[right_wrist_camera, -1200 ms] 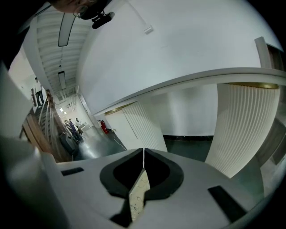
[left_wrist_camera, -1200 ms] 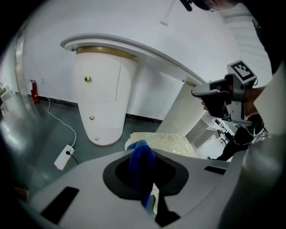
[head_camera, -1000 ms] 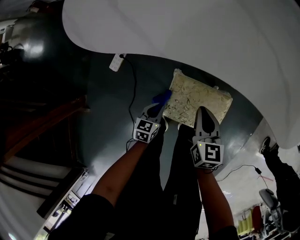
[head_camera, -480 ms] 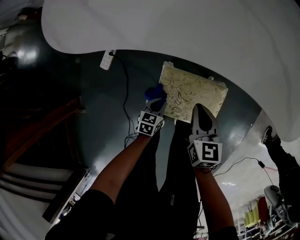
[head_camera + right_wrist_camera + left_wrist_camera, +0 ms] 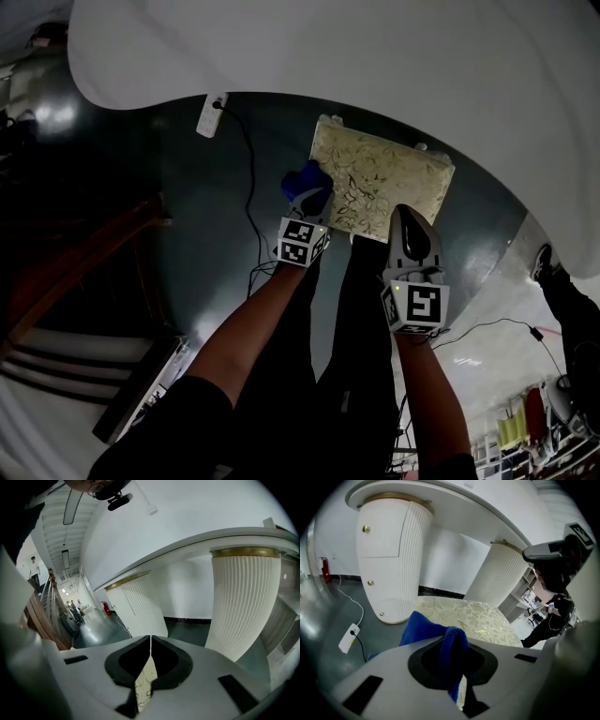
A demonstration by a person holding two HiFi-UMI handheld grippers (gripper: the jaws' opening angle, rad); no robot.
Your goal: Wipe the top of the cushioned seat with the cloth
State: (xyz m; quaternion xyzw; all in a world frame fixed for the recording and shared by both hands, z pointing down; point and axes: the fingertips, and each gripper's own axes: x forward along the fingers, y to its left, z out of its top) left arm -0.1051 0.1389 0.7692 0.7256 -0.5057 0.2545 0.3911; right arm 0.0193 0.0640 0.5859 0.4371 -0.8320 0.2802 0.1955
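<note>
Since before, my left gripper (image 5: 309,199), clamping the cloth (image 5: 302,178), reached the seat (image 5: 384,178)'s left edge; next I sweep across; right gripper (image 5: 412,234) pinched together, empty.

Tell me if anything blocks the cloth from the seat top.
Nothing visible does. The cloth, clamped in the left gripper's jaws, is at the cushioned seat's left edge, and nothing lies on its patterned top.
</note>
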